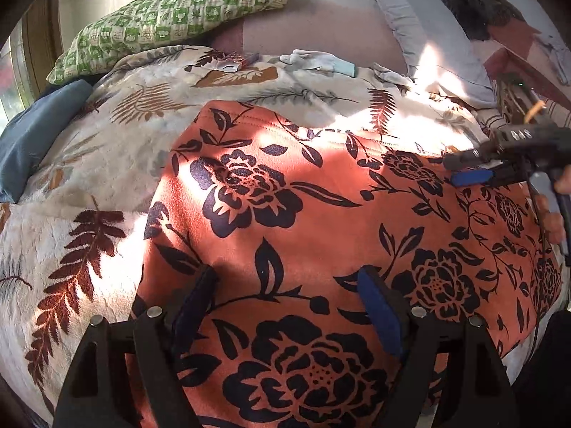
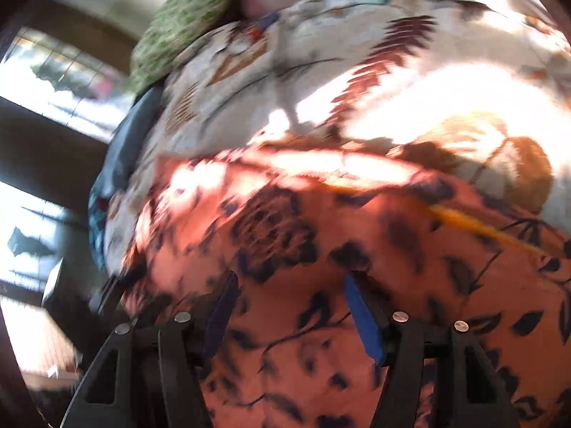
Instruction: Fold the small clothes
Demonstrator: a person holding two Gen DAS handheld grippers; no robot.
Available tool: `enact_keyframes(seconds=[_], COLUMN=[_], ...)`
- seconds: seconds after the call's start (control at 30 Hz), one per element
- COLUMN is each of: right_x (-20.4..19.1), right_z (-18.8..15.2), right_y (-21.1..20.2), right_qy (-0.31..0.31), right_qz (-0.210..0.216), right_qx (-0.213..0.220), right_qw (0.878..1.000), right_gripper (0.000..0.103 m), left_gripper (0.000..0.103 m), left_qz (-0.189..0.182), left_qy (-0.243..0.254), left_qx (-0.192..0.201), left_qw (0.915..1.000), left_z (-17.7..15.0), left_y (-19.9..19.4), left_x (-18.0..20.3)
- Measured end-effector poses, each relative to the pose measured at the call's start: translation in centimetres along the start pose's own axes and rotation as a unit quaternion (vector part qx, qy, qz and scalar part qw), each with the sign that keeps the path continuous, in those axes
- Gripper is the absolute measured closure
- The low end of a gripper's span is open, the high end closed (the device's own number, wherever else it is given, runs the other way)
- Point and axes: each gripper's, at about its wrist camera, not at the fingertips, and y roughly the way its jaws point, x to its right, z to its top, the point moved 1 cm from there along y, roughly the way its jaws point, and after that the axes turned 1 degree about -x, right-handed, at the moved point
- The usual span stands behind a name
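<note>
Sunlight falls across a bed covered by a cream blanket (image 1: 107, 164) with brown fern leaves; we see a green checked pillow (image 1: 171, 18) and a grey pillow (image 1: 421, 28) at its far side, and windows (image 2: 53, 67) to the left. An orange garment (image 1: 303, 235) with dark flowers lies spread flat on the blanket. Our left gripper (image 1: 289, 292) hangs over it, fingers spread wide, holding nothing. Our right gripper (image 2: 289, 303), blurred, also stands spread and empty above the cloth.

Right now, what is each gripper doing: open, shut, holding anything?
Left gripper: open, empty, over the orange floral cloth.
Right gripper: open, holding nothing.
</note>
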Motion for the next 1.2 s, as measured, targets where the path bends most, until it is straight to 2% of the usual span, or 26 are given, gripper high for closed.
enact_keyframes(seconds=[0.03, 0.07, 0.1, 0.13, 0.2, 0.27, 0.3, 0.33, 0.37, 0.43, 0.47, 0.53, 0.6, 0.63, 0.67, 0.7, 0.73, 0.77, 0.8, 0.87, 0.9, 0.97, 1.0, 1.03, 1.17, 1.2], right_x=[2.2, 3.2, 3.1, 2.0, -1.0, -4.1, -4.8, -4.6, -2.9, -0.8, -1.4, -3.9, -5.7, -6.3, -6.7, -6.5, -5.2, -3.4, -2.4, -4.2, -6.2, -10.5, -12.6, -14.6, -19.2, -19.6], right_z=[0.9, 1.3, 1.3, 0.9, -0.1, -1.4, -1.9, -2.5, -2.3, -1.7, -1.6, -2.0, -3.4, -4.2, -4.9, -5.5, -6.0, -6.4, -6.5, -6.2, -6.0, -5.5, -5.3, -5.0, -4.4, -4.7], right_y=[-0.9, -1.8, -2.6, -3.1, -3.0, -1.8, -0.7, 0.9, 2.4, 1.9, 0.9, -1.2, -3.1, -3.6, -3.4, -2.7, -1.5, 0.1, 0.1, -1.8, -2.4, -2.5, -2.2, -1.6, 3.6, 5.1], right_qy=[0.059, 0.092, 0.093, 0.074, 0.025, -0.040, -0.071, -0.075, -0.043, 0.044, 0.054, 0.020, 0.006, 0.000, -0.009, -0.015, -0.010, 0.013, 0.037, 0.048, 0.020, -0.040, -0.063, -0.080, -0.085, -0.083], right_qz=[0.002, -0.008, -0.030, -0.024, 0.046, 0.092, 0.089, 0.053, 0.022, 0.056, 0.032, -0.005, 0.023, 0.038, 0.037, 0.008, -0.047, -0.097, -0.097, -0.105, -0.110, -0.121, -0.104, -0.073, 0.068, 0.085], right_qx=[0.040, 0.072, 0.090, 0.095, 0.066, 0.021, 0.005, -0.009, -0.020, 0.019, 0.037, 0.065, 0.073, 0.072, 0.069, 0.056, 0.028, -0.005, 0.008, 0.038, 0.052, 0.055, 0.047, 0.038, -0.017, -0.030], right_qw=[0.997, 0.993, 0.991, 0.992, 0.996, 0.995, 0.994, 0.996, 0.999, 0.997, 0.997, 0.998, 0.997, 0.997, 0.997, 0.998, 0.998, 0.995, 0.995, 0.993, 0.992, 0.990, 0.991, 0.993, 0.994, 0.992], right_gripper=[0.038, 0.037, 0.036, 0.036, 0.036, 0.035, 0.035, 0.035, 0.037, 0.037, 0.035, 0.034, 0.033, 0.028, 0.022, 0.021, 0.021, 0.028, 0.029, 0.029, 0.029, 0.029, 0.029, 0.029, 0.028, 0.028], left_gripper=[0.021, 0.021, 0.021, 0.021, 0.021, 0.021, 0.021, 0.021, 0.021, 0.021, 0.021, 0.021, 0.021, 0.021, 0.021, 0.021, 0.021, 0.021, 0.021, 0.021, 0.021, 0.021, 0.021, 0.021, 0.021, 0.021], left_qz=[-0.001, -0.002, -0.002, -0.002, -0.005, -0.008, -0.010, -0.014, -0.020, -0.036, -0.041, -0.055, -0.065, -0.068, -0.066, -0.063, -0.057, -0.050, -0.047, -0.040, -0.033, -0.029, -0.029, -0.031, -0.037, -0.036], left_qy=[0.000, 0.000, 0.000, -0.001, -0.007, -0.011, -0.012, -0.013, -0.018, -0.035, -0.045, -0.078, -0.125, -0.151, -0.180, -0.213, -0.250, -0.290, -0.329, -0.398, -0.424, -0.455, -0.462, -0.463, -0.437, -0.432], left_qx=[0.002, 0.002, 0.002, 0.001, 0.002, 0.002, 0.003, 0.004, 0.007, 0.024, 0.036, 0.059, 0.083, 0.094, 0.103, 0.110, 0.116, 0.119, 0.121, 0.128, 0.132, 0.136, 0.137, 0.135, 0.131, 0.133], left_qw=[1.0000, 1.0000, 1.0000, 1.0000, 1.0000, 0.9999, 0.9999, 0.9998, 0.9996, 0.9985, 0.9975, 0.9937, 0.9865, 0.9817, 0.9760, 0.9688, 0.9596, 0.9482, 0.9353, 0.9078, 0.8954, 0.8795, 0.8756, 0.8756, 0.8890, 0.8912], left_z=[0.0, 0.1, 0.1, 0.1, 0.3, 0.4, 0.4, 0.4, 0.4, 0.6, 0.7, 1.0, 1.1, 1.1, 0.9, 0.8, 0.4, -0.1, -0.7, -2.0, -2.7, -3.5, -3.7, -3.7, -3.0, -3.0], left_y=[-0.1, -0.1, -0.1, 0.0, 0.0, 0.0, 0.0, -0.2, -0.4, -1.3, -1.9, -3.2, -4.5, -5.0, -5.4, -5.8, -6.0, -6.3, -6.4, -6.9, -7.1, -7.3, -7.3, -7.2, -7.0, -7.2], left_x=[0.0, 0.0, -0.1, 0.0, 0.0, 0.0, 0.0, -0.1, -0.3, -1.0, -1.5, -2.8, -4.7, -6.0, -7.3, -8.8, -10.6, -12.4, -14.3, -17.8, -19.0, -20.7, -21.0, -21.1, -20.5, -20.4])
